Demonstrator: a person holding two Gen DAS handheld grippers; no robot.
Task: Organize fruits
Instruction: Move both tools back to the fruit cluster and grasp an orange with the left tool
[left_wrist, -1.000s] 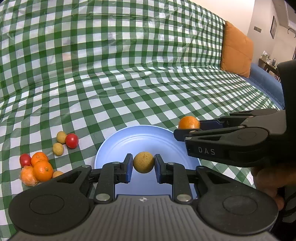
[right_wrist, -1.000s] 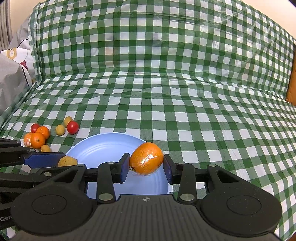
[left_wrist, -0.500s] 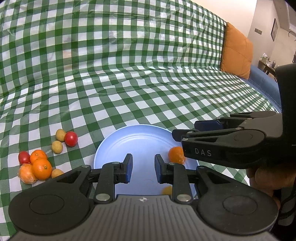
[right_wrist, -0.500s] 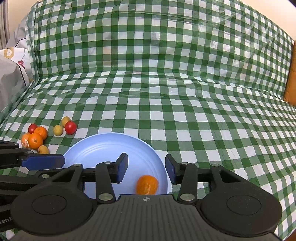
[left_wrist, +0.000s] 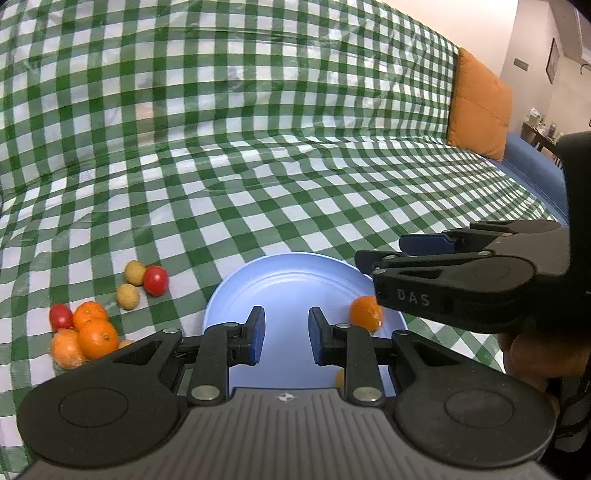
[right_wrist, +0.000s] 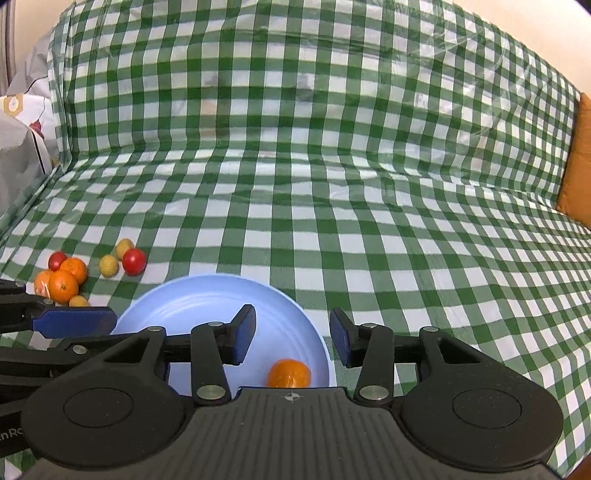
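A light blue plate (left_wrist: 288, 288) (right_wrist: 207, 306) lies on the green checked cloth. An orange (left_wrist: 365, 309) (right_wrist: 289, 373) rests on its right side. A sliver of a small yellow fruit (left_wrist: 339, 377) shows by my left gripper's right finger. My left gripper (left_wrist: 283, 336) is open and empty above the plate's near part. My right gripper (right_wrist: 292, 336) is open and empty above the plate's right edge; it also shows at the right of the left wrist view (left_wrist: 380, 258). Loose fruit lies left of the plate: oranges (left_wrist: 96, 338) (right_wrist: 63, 285), red tomatoes (left_wrist: 156, 280) (right_wrist: 133, 261), small yellow fruits (left_wrist: 127, 296) (right_wrist: 109, 266).
The checked cloth covers a sofa seat and backrest (right_wrist: 295, 110). An orange cushion (left_wrist: 478, 107) leans at the far right. A grey and white bag (right_wrist: 18, 147) stands at the far left edge.
Both grippers opened. The yellow fruit left my left gripper and the orange left my right gripper; both now lie on the plate. Both grippers drew back slightly.
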